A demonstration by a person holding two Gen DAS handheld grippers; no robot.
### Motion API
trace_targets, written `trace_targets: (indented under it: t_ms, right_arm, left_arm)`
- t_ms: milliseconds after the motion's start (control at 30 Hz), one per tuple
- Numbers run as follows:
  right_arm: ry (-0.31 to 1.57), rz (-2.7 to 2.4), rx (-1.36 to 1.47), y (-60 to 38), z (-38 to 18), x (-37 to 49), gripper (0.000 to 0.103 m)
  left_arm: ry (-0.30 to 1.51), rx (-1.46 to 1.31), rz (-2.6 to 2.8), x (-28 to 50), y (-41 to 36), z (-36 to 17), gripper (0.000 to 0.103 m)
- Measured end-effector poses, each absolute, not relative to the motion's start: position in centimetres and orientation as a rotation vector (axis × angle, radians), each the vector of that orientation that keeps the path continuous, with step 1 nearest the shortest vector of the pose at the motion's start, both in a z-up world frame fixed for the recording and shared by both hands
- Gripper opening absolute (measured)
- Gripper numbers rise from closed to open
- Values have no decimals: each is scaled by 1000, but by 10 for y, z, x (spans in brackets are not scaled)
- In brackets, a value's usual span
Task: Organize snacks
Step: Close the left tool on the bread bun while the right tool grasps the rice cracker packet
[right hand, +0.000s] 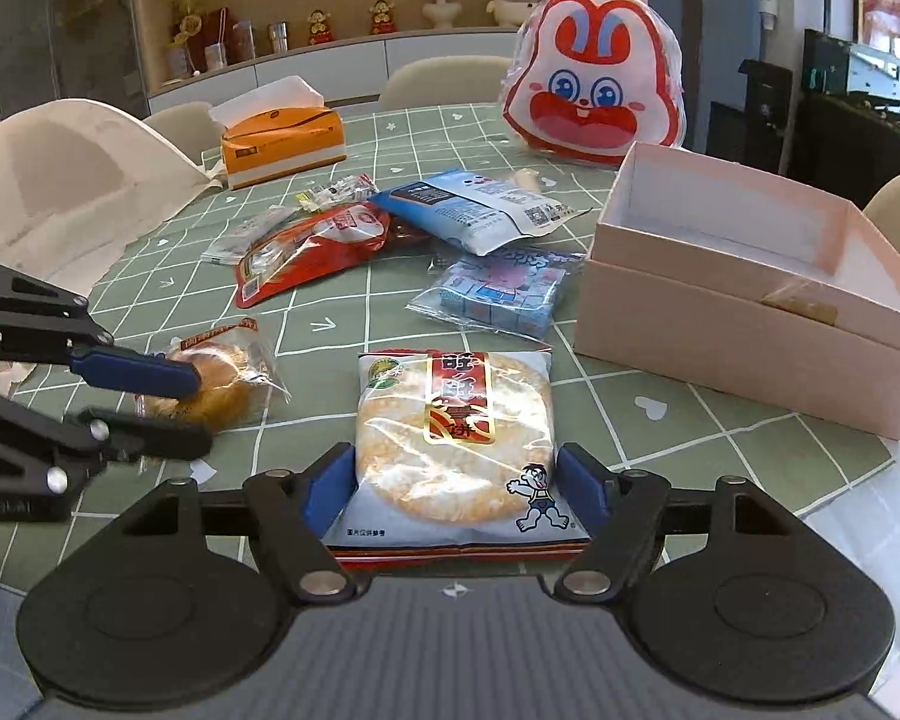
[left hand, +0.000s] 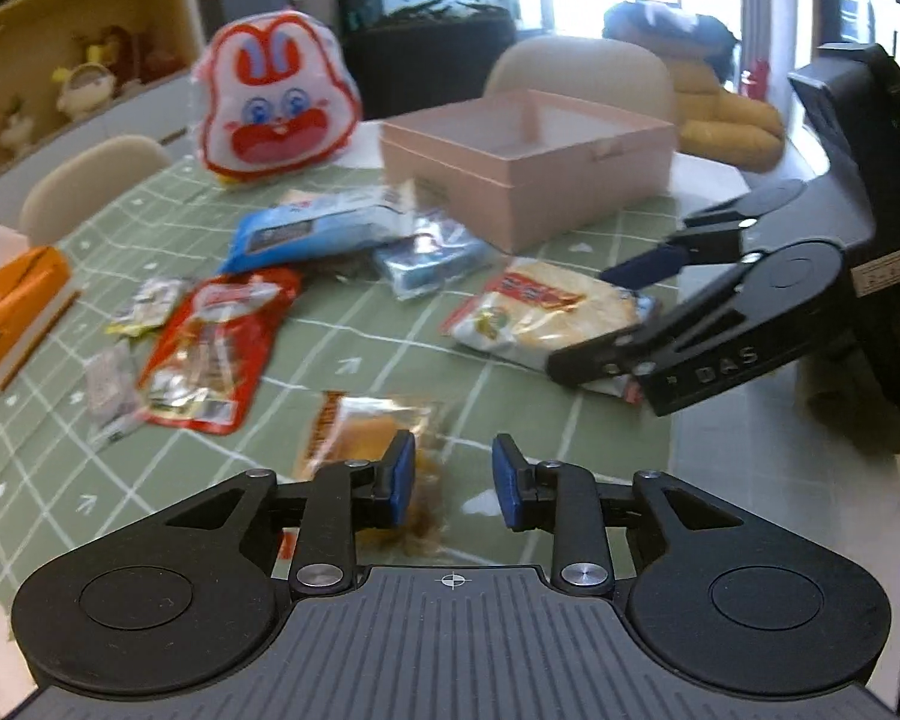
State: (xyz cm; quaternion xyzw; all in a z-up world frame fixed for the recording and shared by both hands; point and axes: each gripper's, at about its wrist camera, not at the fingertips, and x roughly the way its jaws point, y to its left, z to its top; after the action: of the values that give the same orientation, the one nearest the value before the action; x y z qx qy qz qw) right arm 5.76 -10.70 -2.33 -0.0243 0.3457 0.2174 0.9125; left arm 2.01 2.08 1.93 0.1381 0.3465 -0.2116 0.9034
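Left wrist view: left gripper jaws apart, clear-wrapped golden bun lower centre, offset left, contact unclear through blur.

Right wrist view: right gripper jaws straddle square rice-cracker packet, apparently touching; open pink cardboard box right.
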Motion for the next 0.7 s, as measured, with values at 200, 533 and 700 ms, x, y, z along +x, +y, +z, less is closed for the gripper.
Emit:
trace_targets:
  t_ms: [200, 533, 700]
  right_arm:
    - [718, 462, -15, -111, -22, 59, 77]
    - [721, 479, 27, -116, -22, 60, 79]
    - [720, 485, 46, -119, -22, 60, 80]
  left_arm:
    - [786, 264, -528, 28, 12, 9, 36]
    - [730, 275, -403, 39, 29, 26, 33]
    - [730, 293, -409, 40, 28, 23, 34]
